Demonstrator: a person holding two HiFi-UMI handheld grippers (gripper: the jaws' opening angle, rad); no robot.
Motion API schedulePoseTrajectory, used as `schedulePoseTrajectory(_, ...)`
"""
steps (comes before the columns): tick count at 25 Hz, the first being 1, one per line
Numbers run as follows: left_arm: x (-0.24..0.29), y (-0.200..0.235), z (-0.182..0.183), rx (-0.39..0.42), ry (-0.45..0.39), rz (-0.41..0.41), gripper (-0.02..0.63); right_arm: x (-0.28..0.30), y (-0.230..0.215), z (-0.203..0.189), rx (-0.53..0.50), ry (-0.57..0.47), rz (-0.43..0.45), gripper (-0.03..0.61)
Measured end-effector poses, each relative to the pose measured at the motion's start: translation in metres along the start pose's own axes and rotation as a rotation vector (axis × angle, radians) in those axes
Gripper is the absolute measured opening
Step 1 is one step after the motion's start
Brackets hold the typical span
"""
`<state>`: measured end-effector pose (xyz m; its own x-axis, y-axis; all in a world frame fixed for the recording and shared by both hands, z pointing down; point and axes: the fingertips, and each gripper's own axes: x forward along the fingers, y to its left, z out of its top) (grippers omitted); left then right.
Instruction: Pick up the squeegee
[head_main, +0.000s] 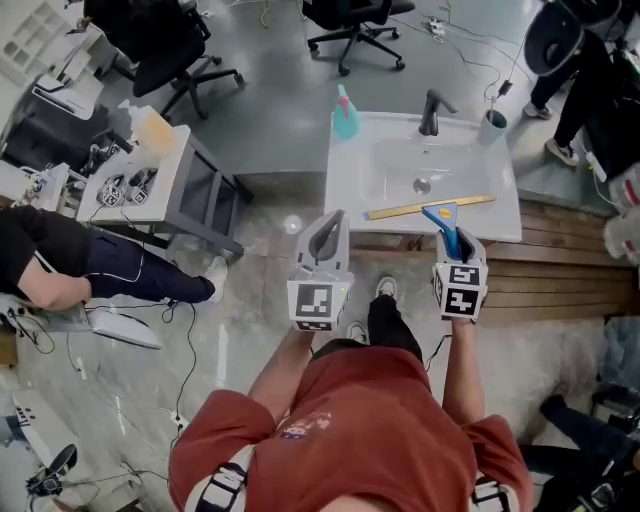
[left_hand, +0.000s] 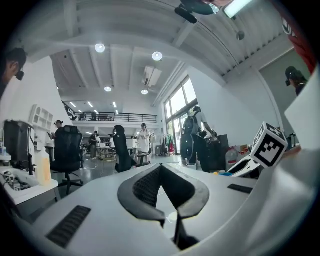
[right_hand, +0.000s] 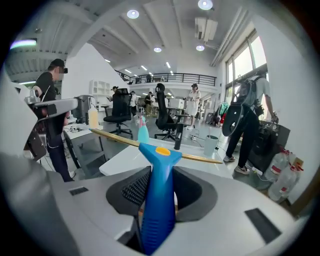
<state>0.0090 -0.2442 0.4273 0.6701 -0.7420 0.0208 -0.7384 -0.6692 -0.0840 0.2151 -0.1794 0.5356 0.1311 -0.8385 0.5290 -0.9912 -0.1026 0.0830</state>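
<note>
The squeegee (head_main: 440, 211) has a blue handle and a long yellow blade; it hangs in the air in front of the white sink counter (head_main: 345, 175). My right gripper (head_main: 450, 240) is shut on the squeegee's blue handle (right_hand: 159, 192), with the blade (right_hand: 115, 137) crosswise above the jaws in the right gripper view. My left gripper (head_main: 326, 237) is held up beside it, shut with nothing between its pads (left_hand: 150, 187), and points level across the room.
On the sink counter stand a teal spray bottle (head_main: 345, 115), a black faucet (head_main: 431, 112) and a white cup (head_main: 492, 127). A white table (head_main: 140, 170) with clutter stands at left, office chairs (head_main: 170, 55) behind. People stand nearby (right_hand: 250, 125).
</note>
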Motion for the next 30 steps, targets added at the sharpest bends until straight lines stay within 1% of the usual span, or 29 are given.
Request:
schedulePoseTrajectory(5, -0.009, 0.0, 0.018, 0.0, -0.036, -0.021, 0.018, -0.033, -0.015, 0.026, 0.015, -0.086, -0.068, 0.141)
schedulePoseTrajectory(11, -0.006, 0.001, 0.036, 0.031, -0.079, -0.032, 0.018, -0.062, -0.027, 0.064, 0.01, -0.19, -0.108, 0.141)
schedulePoseTrajectory(17, 0.0, -0.002, 0.055, 0.041, -0.132, -0.037, 0.018, -0.085, -0.037, 0.105, 0.005, -0.312, -0.153, 0.141)
schedulePoseTrajectory(19, 0.0, -0.003, 0.063, 0.057, -0.152, -0.041, 0.018, -0.093, -0.039, 0.116, 0.012, -0.355, -0.172, 0.141)
schedulePoseTrajectory(21, -0.001, -0.002, 0.073, 0.068, -0.177, -0.037, 0.018, -0.102, -0.041, 0.127, 0.017, -0.404, -0.192, 0.141)
schedulePoseTrajectory(23, -0.002, 0.001, 0.084, 0.06, -0.209, -0.029, 0.018, -0.111, -0.043, 0.137, 0.011, -0.457, -0.215, 0.141)
schedulePoseTrajectory(27, -0.007, 0.011, 0.091, 0.085, -0.223, 0.004, 0.018, -0.129, -0.044, 0.153, -0.002, -0.567, -0.25, 0.141)
schedulePoseTrajectory(30, -0.014, 0.015, 0.104, 0.071, -0.272, 0.02, 0.018, -0.141, -0.04, 0.16, -0.015, -0.638, -0.271, 0.141)
